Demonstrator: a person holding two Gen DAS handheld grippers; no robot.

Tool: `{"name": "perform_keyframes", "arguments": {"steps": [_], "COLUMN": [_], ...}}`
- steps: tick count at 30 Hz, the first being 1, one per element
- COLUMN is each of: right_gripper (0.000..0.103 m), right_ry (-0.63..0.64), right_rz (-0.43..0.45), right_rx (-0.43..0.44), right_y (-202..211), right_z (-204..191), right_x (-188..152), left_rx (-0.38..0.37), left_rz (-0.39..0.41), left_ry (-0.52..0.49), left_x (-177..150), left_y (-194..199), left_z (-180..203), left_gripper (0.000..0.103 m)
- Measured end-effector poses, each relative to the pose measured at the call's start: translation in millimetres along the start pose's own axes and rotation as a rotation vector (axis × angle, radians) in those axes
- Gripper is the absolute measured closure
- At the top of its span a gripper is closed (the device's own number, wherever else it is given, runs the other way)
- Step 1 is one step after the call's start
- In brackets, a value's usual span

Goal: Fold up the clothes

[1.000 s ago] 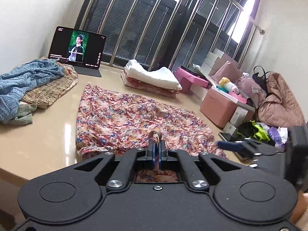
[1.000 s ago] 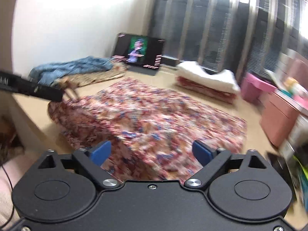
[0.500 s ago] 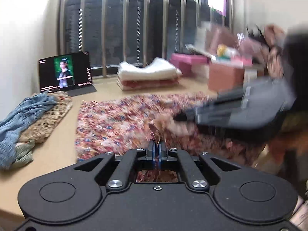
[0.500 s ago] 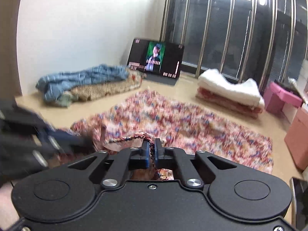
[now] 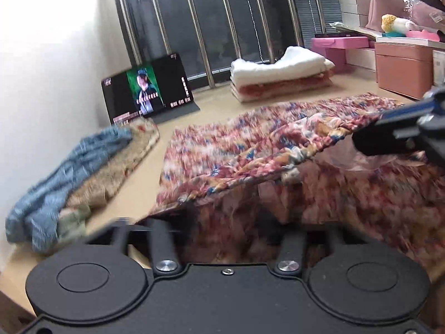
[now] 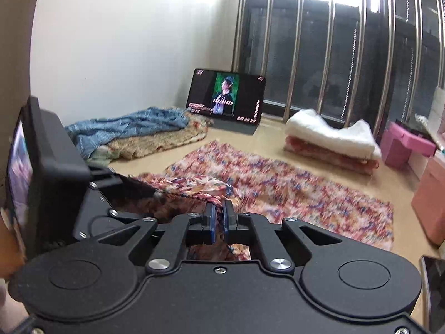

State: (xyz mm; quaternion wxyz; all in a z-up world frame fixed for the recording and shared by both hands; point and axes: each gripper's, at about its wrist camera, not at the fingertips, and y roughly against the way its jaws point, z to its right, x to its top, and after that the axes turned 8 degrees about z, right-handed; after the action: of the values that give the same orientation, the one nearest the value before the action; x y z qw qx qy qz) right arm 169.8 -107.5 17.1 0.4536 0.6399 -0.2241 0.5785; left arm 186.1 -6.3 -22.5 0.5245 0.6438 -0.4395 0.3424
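the floral garment (image 6: 292, 189) lies spread on the beige surface (image 6: 267, 136), and its near edge is lifted and stretched between both tools, so i judge that its first fold is only starting. the right gripper (image 6: 219, 220) has its fingers clenched on a twisted bit of the near hem, while the left gripper (image 5: 222, 222) is covered by draped cloth, so i cannot tell its state. two folded pieces (image 6: 331, 144) are stacked by the window bars, and the crumpled blue garment (image 6: 125, 128) on the tan garment (image 6: 158, 142) waits unfolded.
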Motion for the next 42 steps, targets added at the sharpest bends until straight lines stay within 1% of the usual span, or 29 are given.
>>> {"name": "perform_keyframes", "arguments": {"steps": [2, 4, 9, 12, 13, 14, 15, 16, 17, 19, 20, 21, 23, 24, 27, 29, 30, 31, 32, 33, 34, 35, 37, 38, 41, 42], "right_gripper": [0.097, 0.097, 0.097, 0.097, 0.096, 0.095, 0.092, 0.081, 0.064, 0.047, 0.041, 0.039, 0.026, 0.024, 0.024, 0.024, 0.024, 0.029, 0.041, 0.049, 0.065, 0.074, 0.078, 0.078, 0.078, 0.079], "right_ry": [-0.003, -0.017, -0.055, -0.049, -0.043, -0.033, -0.024, -0.013, -0.002, 0.008, 0.001, -0.014, -0.057, -0.077, -0.127, -0.156, -0.169, -0.181, -0.193, -0.206, -0.218, -0.225, -0.225, -0.231, -0.256, -0.263], "right_rz": [-0.011, -0.021, -0.033, -0.044, -0.055, -0.072, -0.089, -0.109, -0.126, -0.129, -0.122, -0.116, -0.094, -0.081, -0.04, -0.014, -0.004, 0.002, 0.007, 0.013, 0.019, 0.015, -0.034, -0.062, -0.145, -0.156], "right_rx": [0.004, 0.007, 0.013, 0.022, 0.029, 0.04, 0.051, 0.065, 0.08, 0.099, 0.097, 0.09, 0.058, 0.028, -0.107, -0.21, -0.254, -0.287, -0.307, -0.315, -0.316, -0.311, -0.322, -0.335, -0.37, -0.374], "right_y": [-0.6, -1.7, -3.5, -2.5, -2.4, -2.5, -2.7, -2.4, -0.7, 10.8, 19.1, 28.2, 48.3, 57.6, 83.0, 92.7, 94.4, 94.5, 93.3, 91.4, 89.0, 85.0, 74.3, 70.4, 61.7, 61.2], "right_z": [-1.5, -0.6, 2.2, 1.1, 0.3, -0.7, -1.7, -2.9, -4.4, -5.6, -4.6, -2.2, 5.8, 10.7, 26.6, 38.1, 44.3, 50.0, 54.2, 57.9, 61.1, 63.2, 65.7, 66.6, 71.0, 72.6], "right_x": [-5.0, -8.7, -15.2, -18.9, -20.6, -22.7, -24.8, -27.4, -30.9, -37.8, -41.0, -44.0, -49.6, -52.1, -58.0, -58.7, -57.2, -55.0, -52.7, -50.6, -49.0, -48.7, -53.3, -57.8, -75.1, -80.4], "left_rx": [-0.053, -0.099, -0.157, -0.19, -0.204, -0.219, -0.233, -0.248, -0.258, -0.273, -0.282, -0.289, -0.288, -0.281, -0.216, -0.161, -0.145, -0.131, -0.133, -0.139, -0.148, -0.146, -0.129, -0.113, -0.071, -0.069], "left_rz": [0.012, -0.01, -0.038, -0.027, -0.02, -0.017, -0.017, -0.017, -0.018, -0.016, -0.01, -0.005, 0.013, 0.025, 0.073, 0.115, 0.125, 0.134, 0.135, 0.134, 0.126, 0.104, 0.052, 0.025, -0.063, -0.075], "left_ry": [0.0, -0.008, 0.047, 0.088, 0.1, 0.111, 0.118, 0.124, 0.128, 0.14, 0.15, 0.167, 0.217, 0.244, 0.304, 0.298, 0.284, 0.27, 0.257, 0.245, 0.228, 0.206, 0.166, 0.149, 0.136, 0.141], "left_x": [-3.1, -4.8, -9.0, -11.9, -13.8, -15.7, -17.5, -19.9, -22.7, -28.5, -31.6, -34.0, -35.7, -35.6, -26.8, -16.2, -9.3, -2.2, 4.2, 10.3, 14.6, 15.9, 13.8, 10.1, -9.0, -15.2], "left_y": [12.6, 23.0, 39.4, 51.9, 55.9, 58.0, 60.5, 64.2, 68.3, 76.7, 81.4, 84.8, 90.1, 91.2, 87.4, 80.8, 75.1, 68.9, 61.9, 54.6, 46.5, 38.0, 22.0, 15.1, 3.4, 2.6], "left_z": [-6.4, -11.9, -25.3, -31.8, -33.9, -36.1, -38.4, -40.7, -42.9, -49.3, -53.6, -59.2, -71.7, -78.3, -91.8, -92.3, -89.7, -86.8, -83.1, -79.3, -74.0, -67.8, -56.6, -51.8, -46.4, -46.6], "left_gripper": [0.023, 0.02, 0.014, 0.012, 0.009, 0.006, 0.006, 0.006, 0.005, 0.001, 0.0, 0.0, 0.0, 0.0, 0.0, 0.004, 0.007, 0.02, 0.032, 0.037, 0.047, 0.055, 0.057, 0.058, 0.058, 0.058]}}
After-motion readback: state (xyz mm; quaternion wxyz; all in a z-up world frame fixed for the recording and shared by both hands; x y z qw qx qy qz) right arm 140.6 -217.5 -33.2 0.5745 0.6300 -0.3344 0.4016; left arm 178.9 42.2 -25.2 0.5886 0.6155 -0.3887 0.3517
